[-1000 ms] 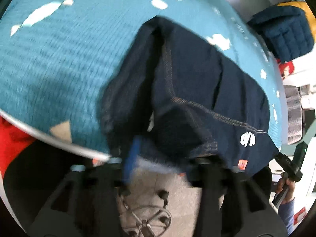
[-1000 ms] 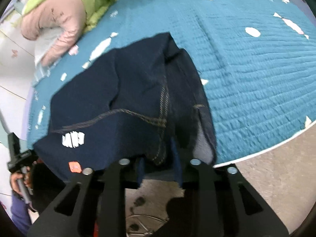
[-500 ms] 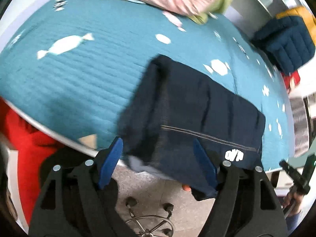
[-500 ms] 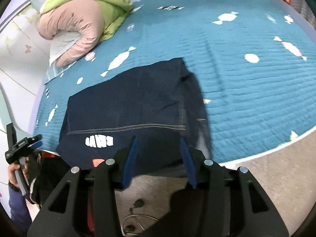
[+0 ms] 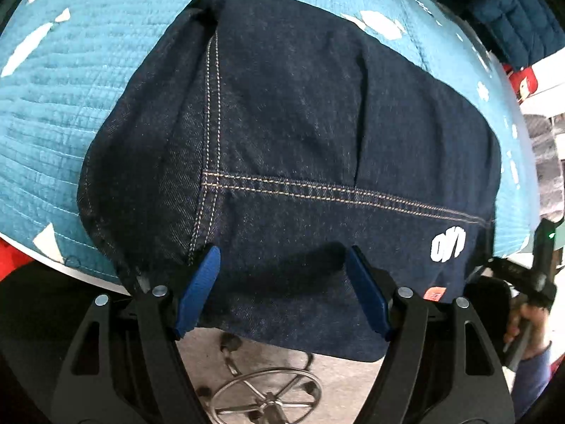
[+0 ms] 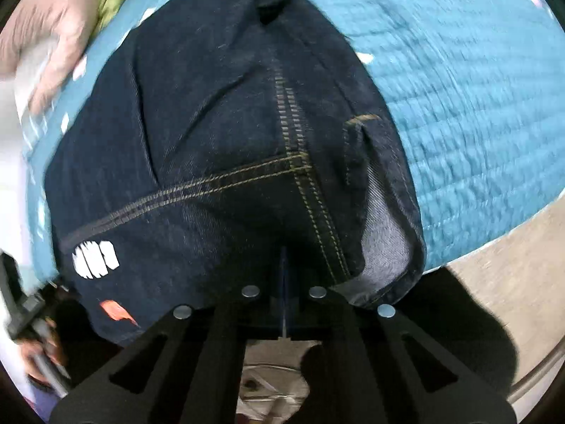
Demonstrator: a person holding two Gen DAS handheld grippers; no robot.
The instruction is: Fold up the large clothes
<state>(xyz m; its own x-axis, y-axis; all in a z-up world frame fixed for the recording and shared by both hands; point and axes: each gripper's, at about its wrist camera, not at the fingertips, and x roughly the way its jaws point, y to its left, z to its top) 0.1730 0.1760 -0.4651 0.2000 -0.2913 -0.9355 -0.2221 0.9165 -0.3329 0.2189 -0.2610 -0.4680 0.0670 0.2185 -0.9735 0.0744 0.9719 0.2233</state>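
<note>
The dark denim garment [image 5: 300, 134] lies folded at the near edge of the bed, its lower hem hanging over that edge toward the floor. The cloth is a stiff, deep indigo twill with doubled tan stitching: one seam runs across it and another crosses it at a right angle. A white printed logo [image 5: 447, 247] and a small orange tag [image 5: 435, 294] sit near the corner by the edge; a belt loop [image 6: 356, 141] stands up on the other side.

The left gripper [image 5: 282, 282] stands wide open, its blue pads [image 5: 199, 289] spread over the hanging hem without pressing it. The right gripper [image 6: 284, 282] is closed tight, its blue pads meeting in a thin line at the denim's edge; whether cloth is pinched between them cannot be told.

Under the garment spreads a teal quilted bedspread [image 5: 70, 113], ribbed in fine rows with white candy shapes. A pink and green quilt [image 6: 53, 28] is bunched at the far corner. Below the bed edge show a pale floor and a metal chair base [image 5: 265, 395].
</note>
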